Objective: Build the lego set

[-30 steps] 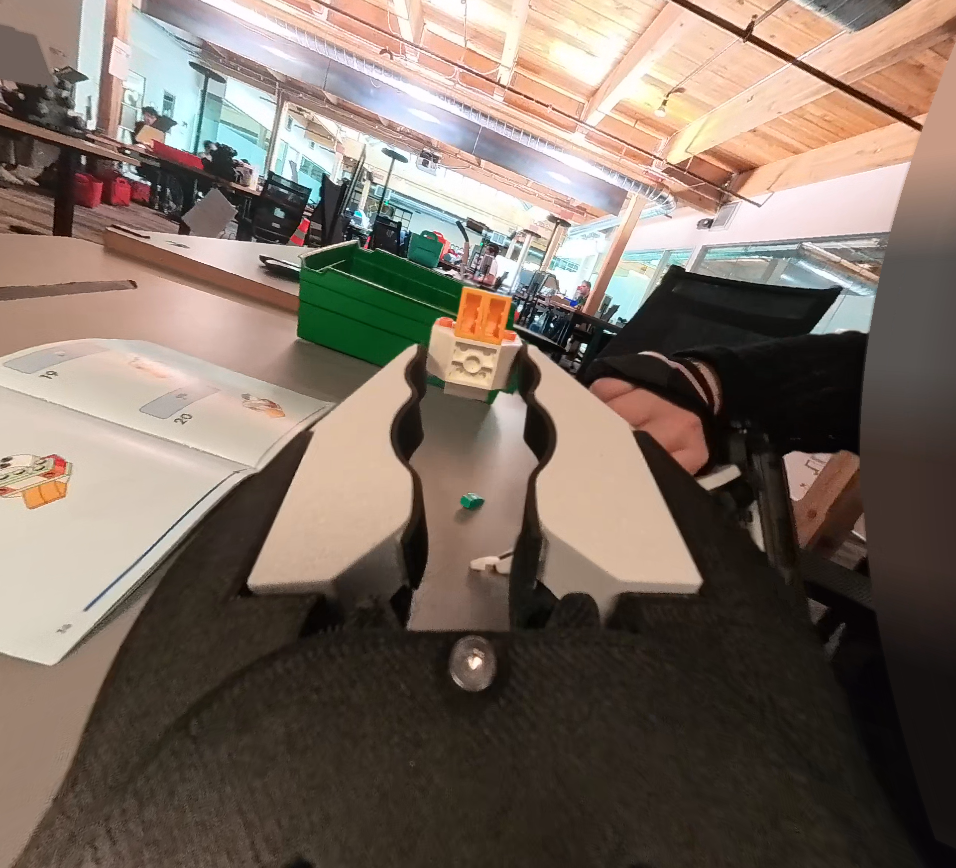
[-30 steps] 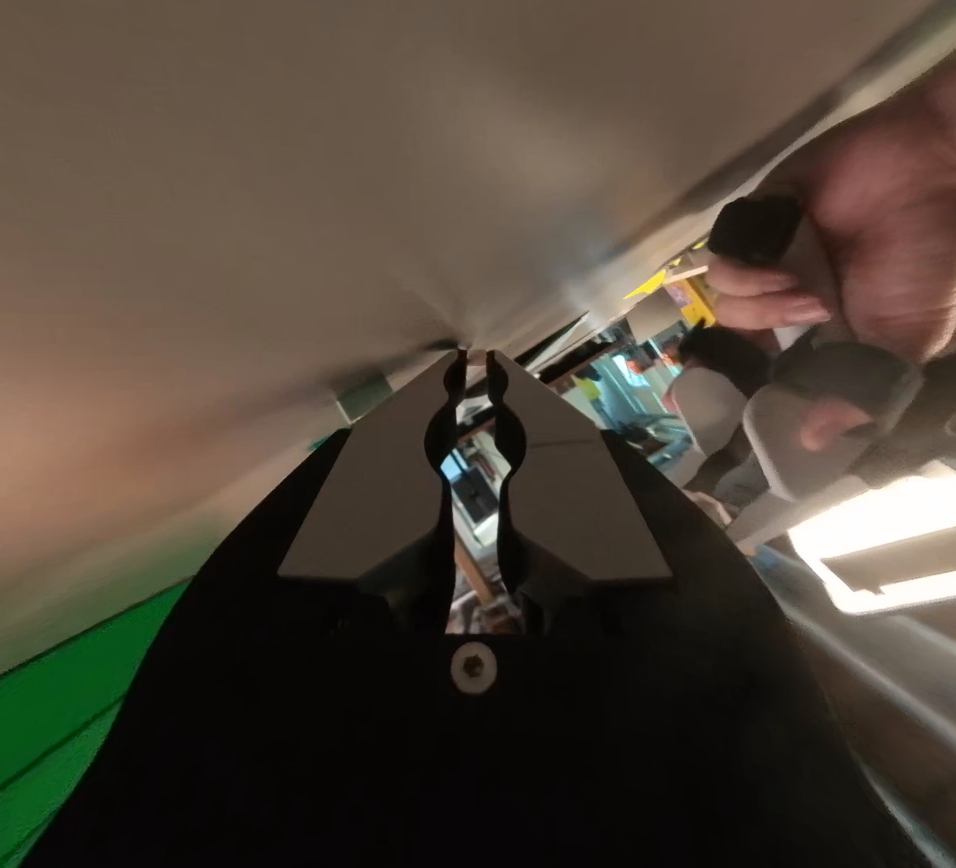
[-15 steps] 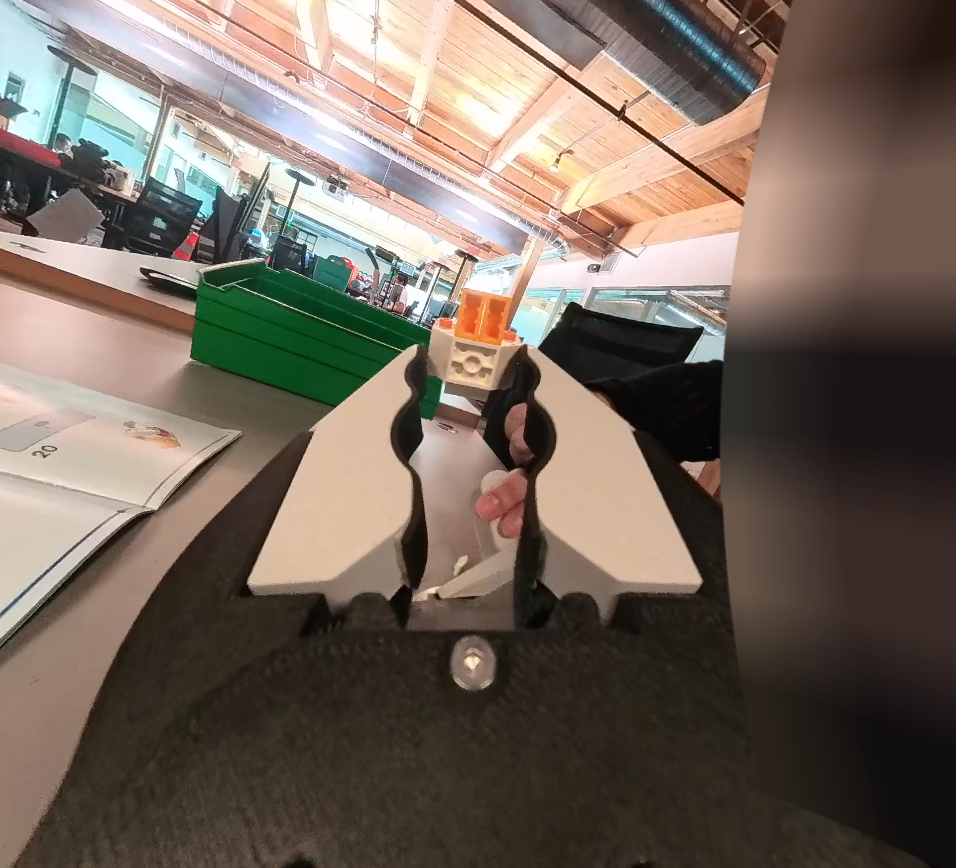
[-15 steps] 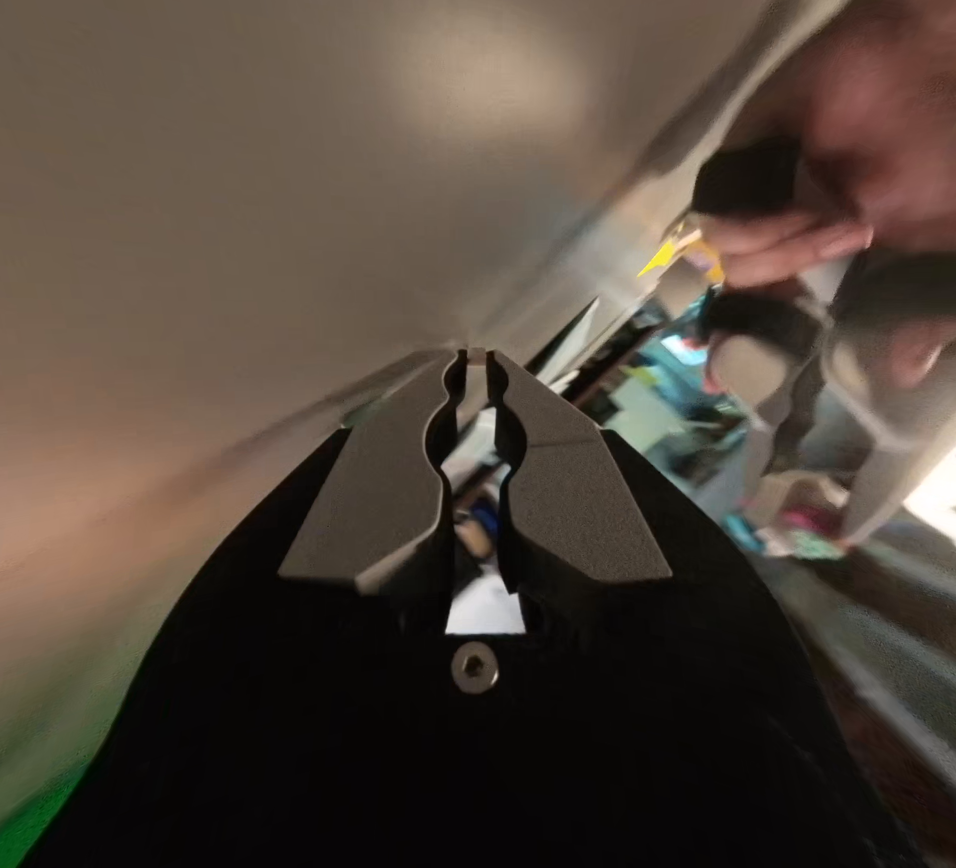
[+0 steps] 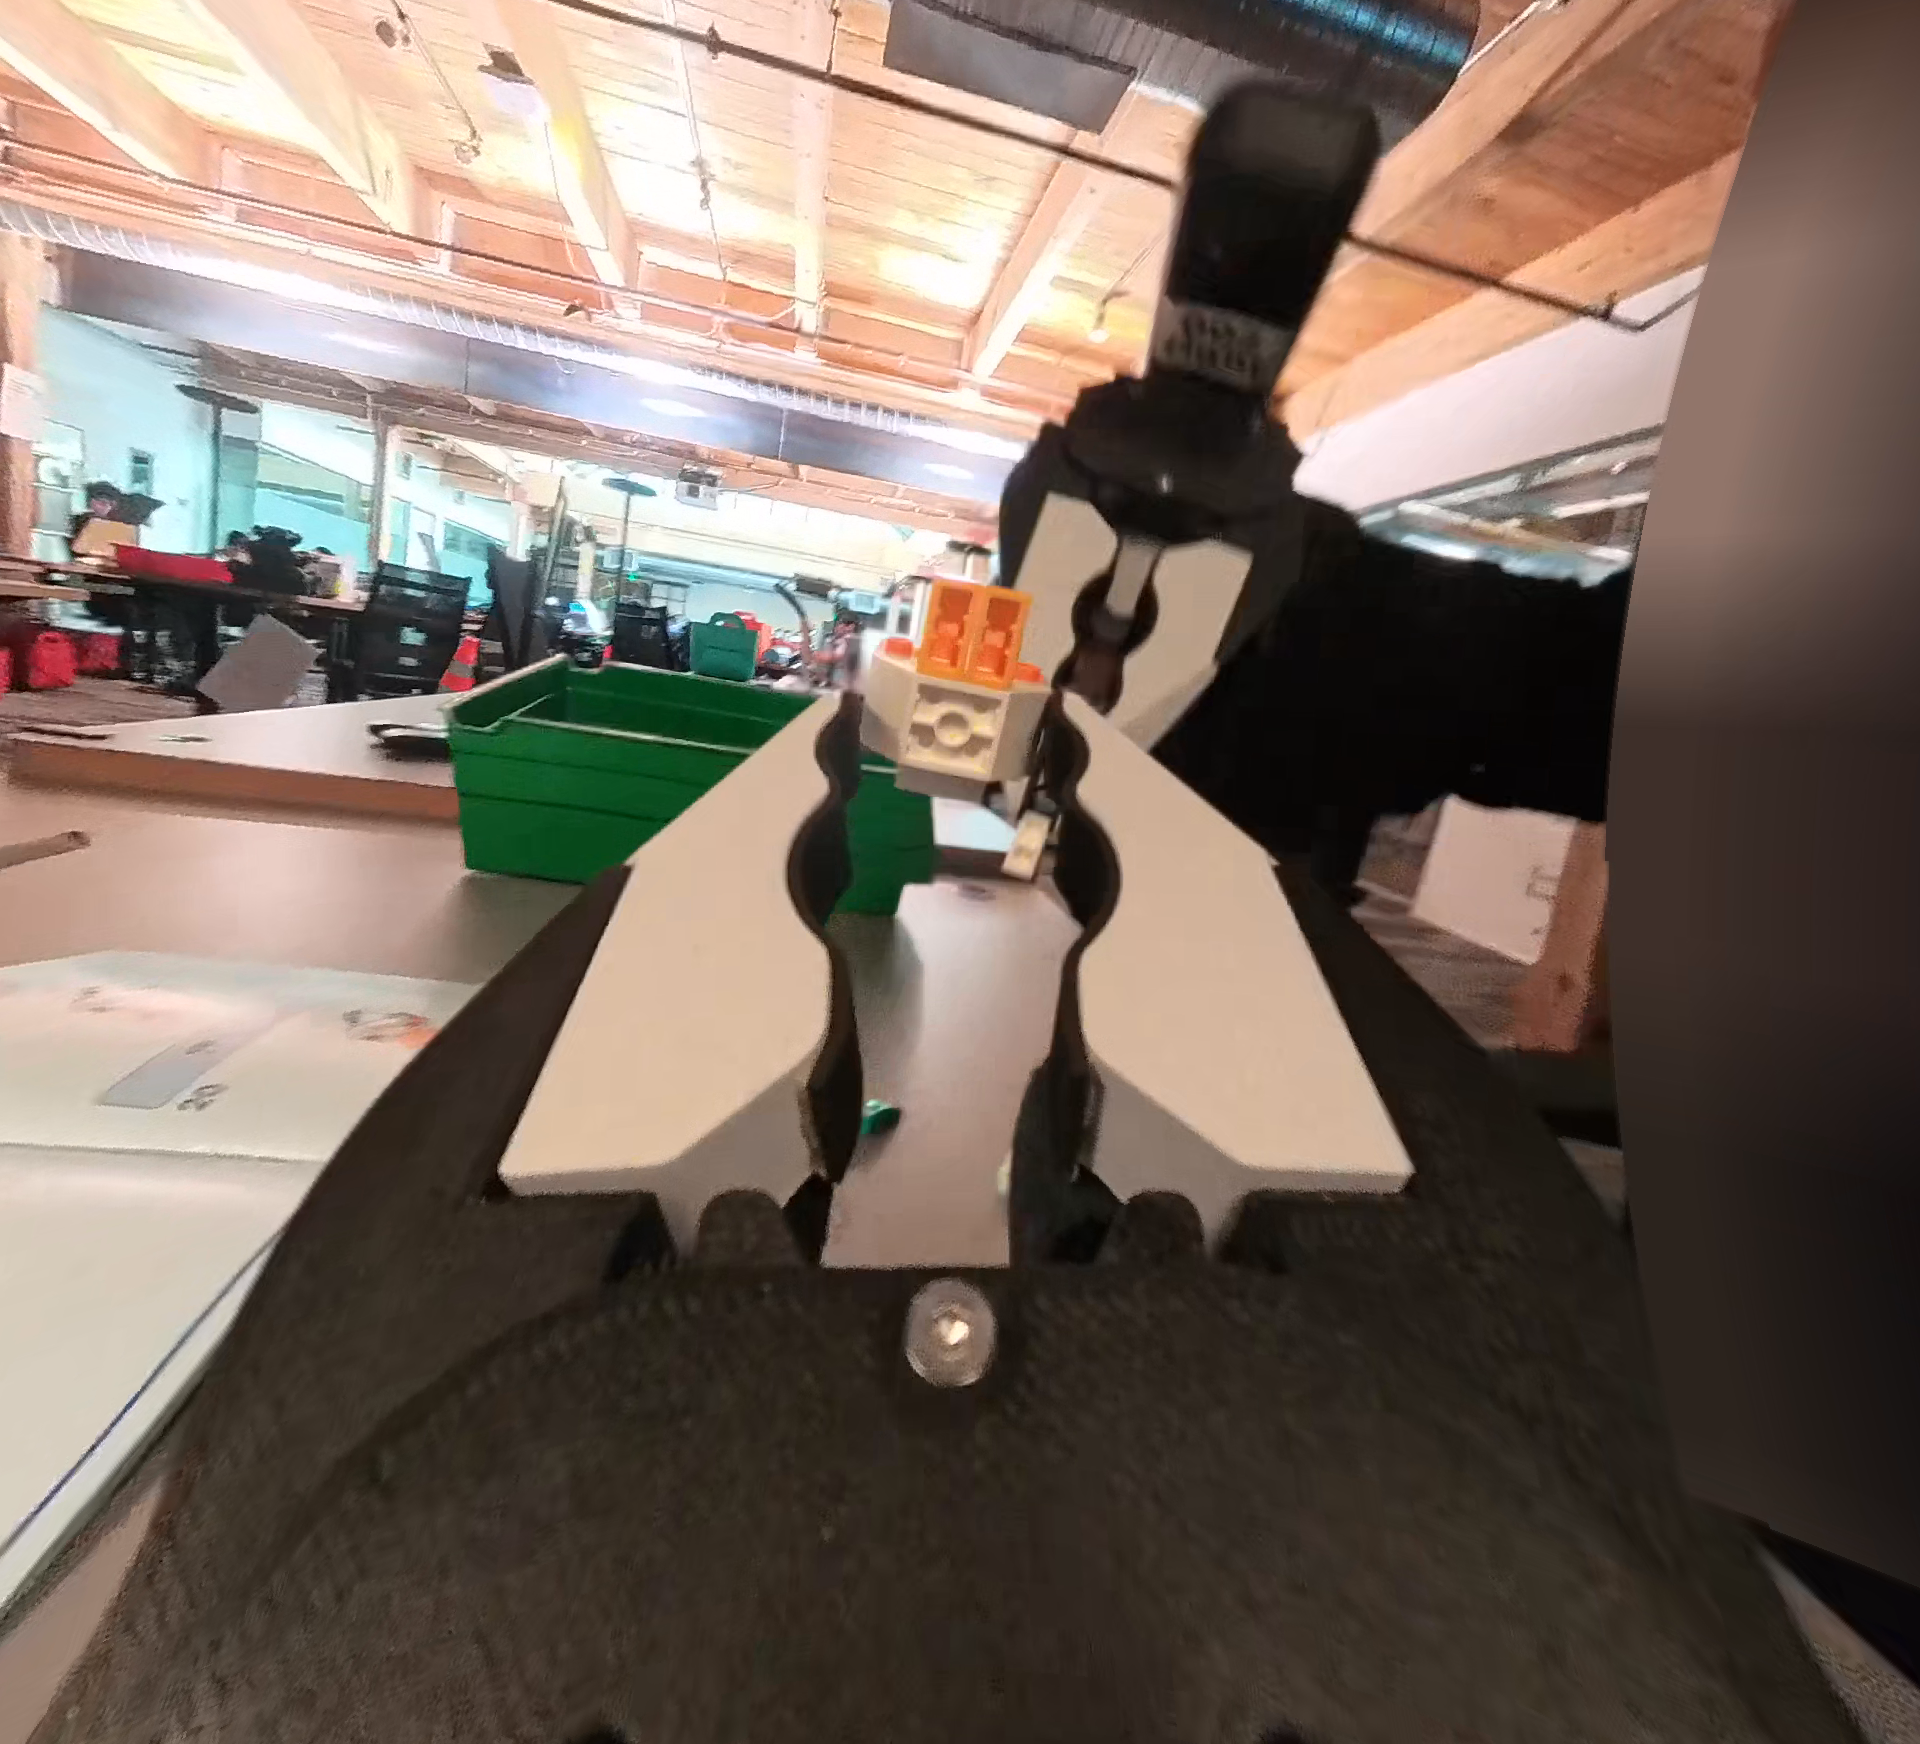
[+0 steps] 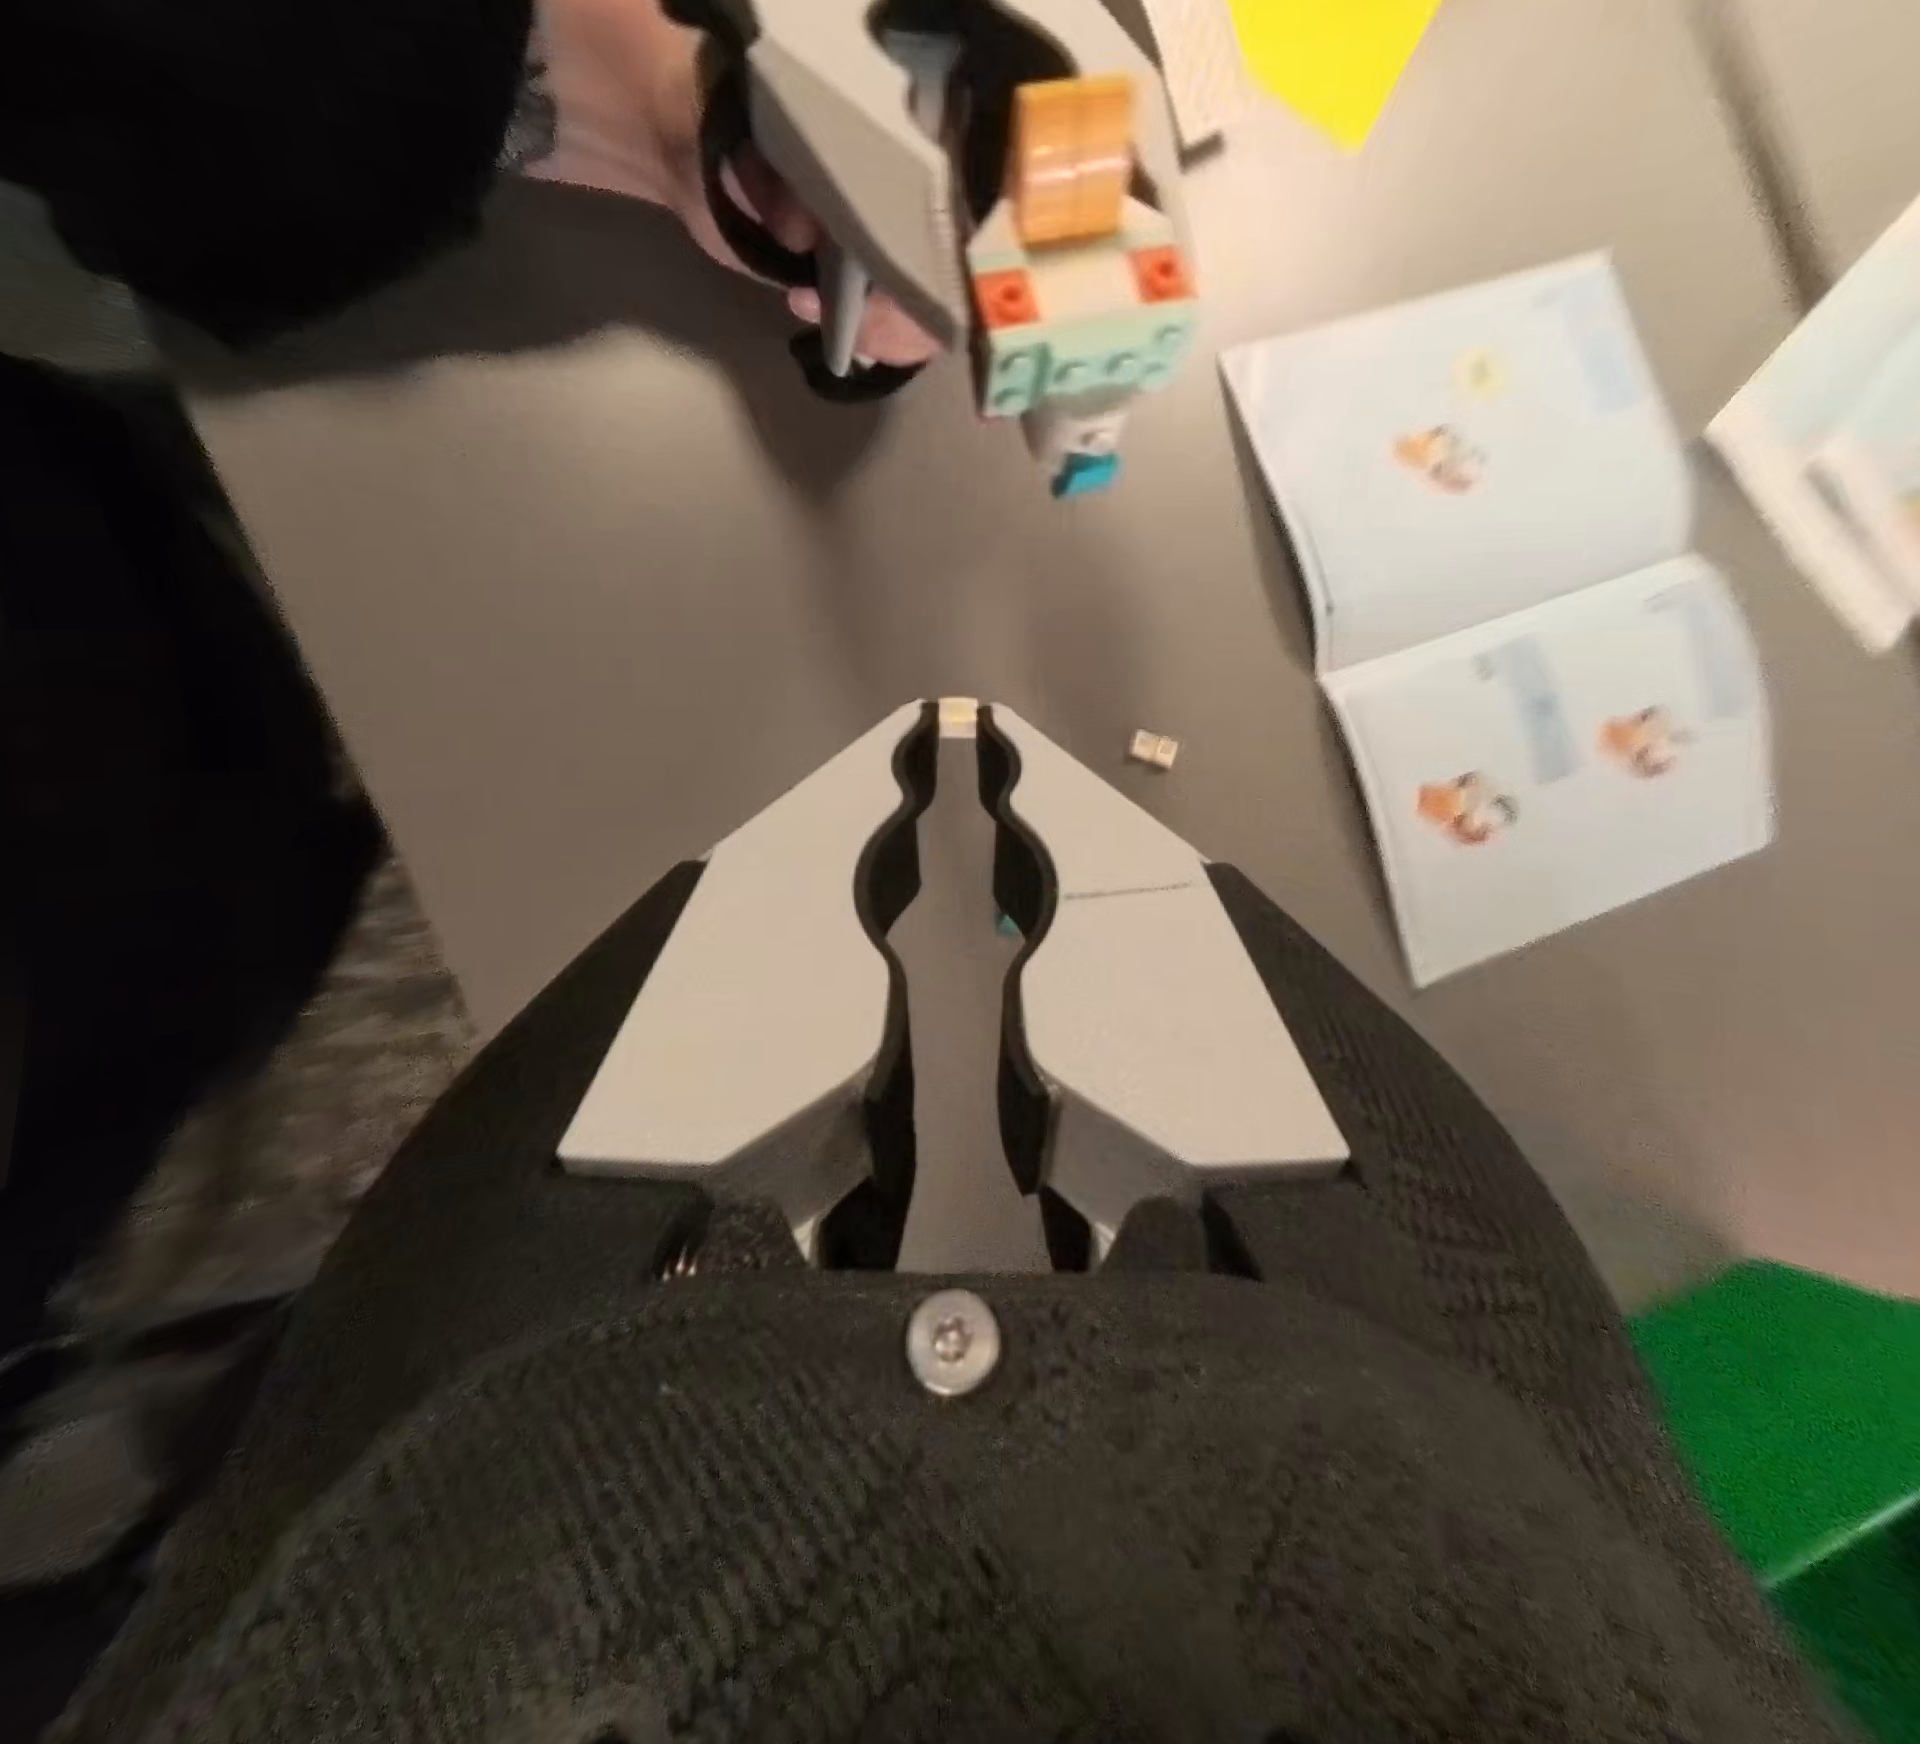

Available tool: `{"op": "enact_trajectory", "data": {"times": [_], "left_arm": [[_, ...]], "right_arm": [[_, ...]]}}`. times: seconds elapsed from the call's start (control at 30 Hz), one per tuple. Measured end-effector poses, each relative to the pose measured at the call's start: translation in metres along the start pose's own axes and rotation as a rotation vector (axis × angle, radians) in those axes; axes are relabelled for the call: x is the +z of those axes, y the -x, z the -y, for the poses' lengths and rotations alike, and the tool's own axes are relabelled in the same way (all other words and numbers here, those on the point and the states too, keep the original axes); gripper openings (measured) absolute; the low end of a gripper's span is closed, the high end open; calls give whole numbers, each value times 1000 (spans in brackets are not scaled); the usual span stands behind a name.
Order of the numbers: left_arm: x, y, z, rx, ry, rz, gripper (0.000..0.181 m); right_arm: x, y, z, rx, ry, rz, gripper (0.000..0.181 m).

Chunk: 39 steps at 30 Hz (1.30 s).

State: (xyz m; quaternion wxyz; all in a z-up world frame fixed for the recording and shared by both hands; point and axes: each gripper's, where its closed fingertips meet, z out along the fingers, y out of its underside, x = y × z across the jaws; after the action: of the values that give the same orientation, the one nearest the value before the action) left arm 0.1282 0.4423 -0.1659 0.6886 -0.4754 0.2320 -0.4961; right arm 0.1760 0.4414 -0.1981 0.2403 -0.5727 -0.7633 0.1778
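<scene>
**Both grippers pinch lego above the grey table**

The left gripper (image 5: 951, 718) clamps the white-and-orange lego model (image 5: 961, 707) at its fingertips, held clear of the table (image 5: 312, 894). The right gripper (image 6: 956, 715) is nearly closed, nipping a small pale brick (image 6: 957, 718) at its tips, pointed down toward the model. An open instruction booklet (image 6: 1507, 655), a loose small piece (image 6: 1154, 747), a yellow sheet (image 6: 1335, 1) and a green bin (image 5: 623, 759) lie on the table. Wooden ceiling beams (image 5: 1049, 250) span the workshop.

The lego model (image 5: 961, 707) between the left gripper (image 5: 951, 728)'s grey fingers is white with orange blocks on top and red studs. A tiny cream piece (image 6: 957, 719) sits at the right gripper (image 6: 957, 738)'s tips. Beyond: green bin (image 5: 623, 759), yellow sheet (image 6: 1335, 1), pale-blue booklet (image 6: 1496, 614), grey worktop (image 6: 675, 603).
</scene>
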Motion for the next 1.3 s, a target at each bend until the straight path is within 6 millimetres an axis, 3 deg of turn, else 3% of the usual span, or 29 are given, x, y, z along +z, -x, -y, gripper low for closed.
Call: {"op": "enact_trajectory", "data": {"times": [0.1, 0.17, 0.27, 0.47, 0.63, 0.83, 1.0, 1.13, 1.23, 1.3], "left_arm": [[1, 4, -9, 65, 68, 34, 34], [1, 5, -16, 97, 115, 47, 35], [2, 4, -19, 91, 130, 43, 34], [-3, 9, -14, 83, 118, 59, 34], [-6, 12, -6, 61, 79, 74, 34], [-8, 14, 3, 39, 30, 85, 34], [-9, 15, 6, 8, 6, 76, 34], [-8, 14, 5, 0, 13, 68, 34], [-8, 14, 5, -4, 14, 67, 34], [-8, 14, 5, -4, 15, 70, 34]], "right_arm": [[2, -1, -21, 175, 132, 152, 5], [12, 12, -43, 291, 244, 321, 5], [34, 16, -72, 378, 358, 445, 5], [68, 20, -76, 469, 424, 663, 5], [78, 25, -73, 489, 548, 783, 5], [93, 16, -78, 389, 618, 746, 5], [96, 8, -73, 332, 579, 678, 12], [98, -11, -69, 242, 460, 484, 29], [94, -28, -66, 148, 318, 252, 26], [89, -28, -58, 101, 185, 126, 24]]}}
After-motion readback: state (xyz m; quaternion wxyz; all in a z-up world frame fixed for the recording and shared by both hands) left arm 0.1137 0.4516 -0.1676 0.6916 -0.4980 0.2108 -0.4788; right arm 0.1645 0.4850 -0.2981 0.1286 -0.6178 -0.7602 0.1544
